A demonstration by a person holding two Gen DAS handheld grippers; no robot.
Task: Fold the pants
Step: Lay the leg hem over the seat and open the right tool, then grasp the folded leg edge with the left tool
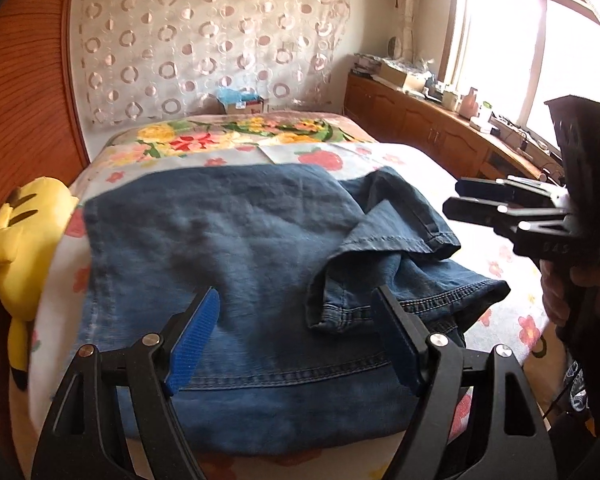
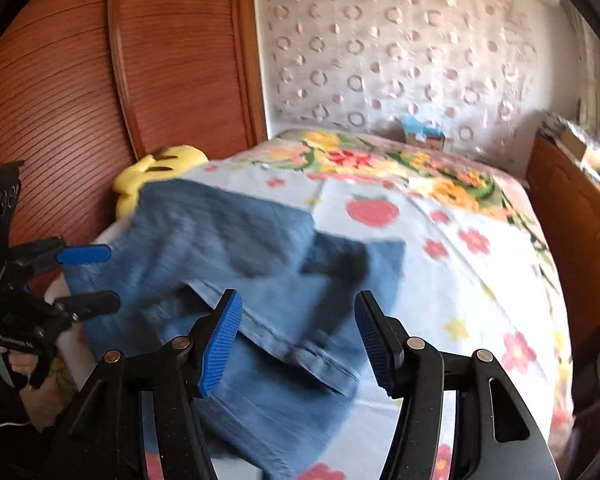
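jeans (image 1: 228,240) lie folded on the bed (image 1: 400,160), mid-frame. left tool (image 1: 296,328) spread above them, lower centre. right tool (image 2: 298,336) spread too, gripping nothing.

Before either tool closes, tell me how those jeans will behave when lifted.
The jeans will probably droop: a leg end already lies crumpled over them. Stacked denim layers look fairly heavy. Coarse weave should hold in ribbed pads without slipping.
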